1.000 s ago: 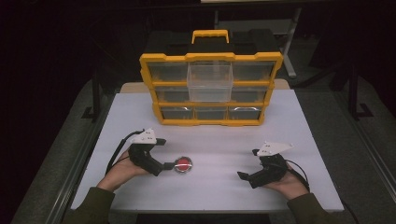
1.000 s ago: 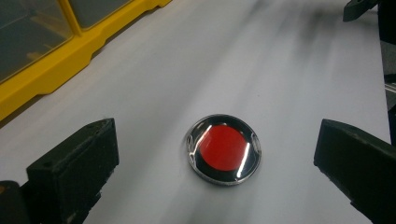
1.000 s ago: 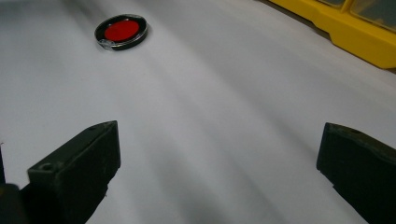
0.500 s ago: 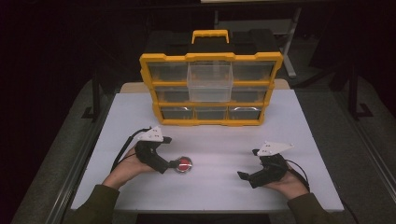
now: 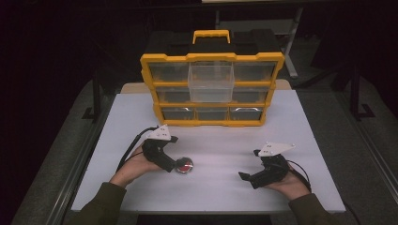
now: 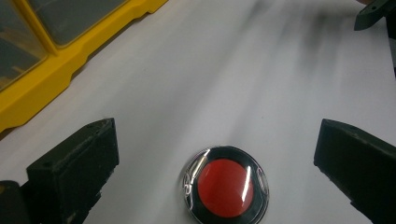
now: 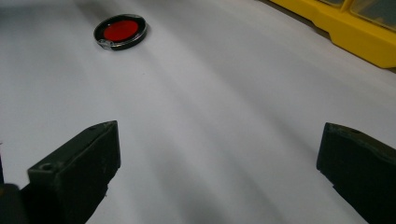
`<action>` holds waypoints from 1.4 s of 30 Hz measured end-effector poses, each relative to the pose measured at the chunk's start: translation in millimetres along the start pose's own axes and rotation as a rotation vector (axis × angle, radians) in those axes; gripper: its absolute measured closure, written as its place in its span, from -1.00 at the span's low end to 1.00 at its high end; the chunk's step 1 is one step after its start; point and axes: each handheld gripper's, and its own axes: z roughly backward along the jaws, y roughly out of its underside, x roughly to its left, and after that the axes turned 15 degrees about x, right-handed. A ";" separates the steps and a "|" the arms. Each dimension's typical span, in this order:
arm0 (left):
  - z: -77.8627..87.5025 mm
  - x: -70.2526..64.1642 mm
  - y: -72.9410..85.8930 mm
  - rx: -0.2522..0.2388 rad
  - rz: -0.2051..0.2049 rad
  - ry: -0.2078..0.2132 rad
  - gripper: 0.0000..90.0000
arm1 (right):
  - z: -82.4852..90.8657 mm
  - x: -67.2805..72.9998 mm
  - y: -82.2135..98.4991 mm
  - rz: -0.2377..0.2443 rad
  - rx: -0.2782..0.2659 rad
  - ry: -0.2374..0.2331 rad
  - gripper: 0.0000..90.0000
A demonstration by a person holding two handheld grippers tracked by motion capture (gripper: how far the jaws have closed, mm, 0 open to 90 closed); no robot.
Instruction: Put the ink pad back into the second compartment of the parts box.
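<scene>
At the lower left of the high view your left gripper (image 5: pixel 174 164) sits on the white table (image 5: pixel 216 140), its tip just beside the red disc (image 5: pixel 184 166) at lower centre. In the left gripper view its jaws stand wide apart at the bottom corners, and the red disc (image 6: pixel 226 188), clear-rimmed and lying flat, rests between them at bottom centre, touching neither. The yellow drawer organiser (image 5: pixel 212 89) stands at upper centre of the high view, one clear drawer (image 5: pixel 211 83) in its top row pulled out. At lower right your right gripper (image 5: pixel 248 177) rests well apart from the disc, jaws spread wide over bare table; its own view shows the disc (image 7: pixel 120 31) at upper left.
</scene>
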 end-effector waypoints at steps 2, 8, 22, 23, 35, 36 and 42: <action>-2.0 -0.3 -0.2 0.008 -0.004 0.002 -1.00 | -0.1 0.1 0.0 0.000 0.001 -0.001 -1.00; -7.3 -1.6 -0.3 0.035 0.000 0.000 -1.00 | -0.3 0.4 0.0 0.001 0.002 -0.001 -1.00; -22.3 -6.5 0.2 0.089 -0.012 -0.005 -1.00 | -0.3 0.7 0.2 0.003 0.003 -0.004 -1.00; -23.6 -6.9 0.2 0.092 -0.013 -0.002 -1.00 | -0.2 0.7 0.2 0.003 0.003 -0.004 -1.00; -36.8 -11.2 2.4 0.157 -0.025 -0.008 -1.00 | -0.5 0.7 0.2 0.005 0.004 -0.004 -1.00; -37.2 -11.3 2.6 0.161 -0.026 -0.010 -1.00 | -0.4 0.8 0.3 0.005 0.004 -0.005 -1.00; -41.1 -13.4 3.1 0.195 -0.038 -0.018 -1.00 | -0.2 0.8 0.3 0.004 0.003 -0.005 -1.00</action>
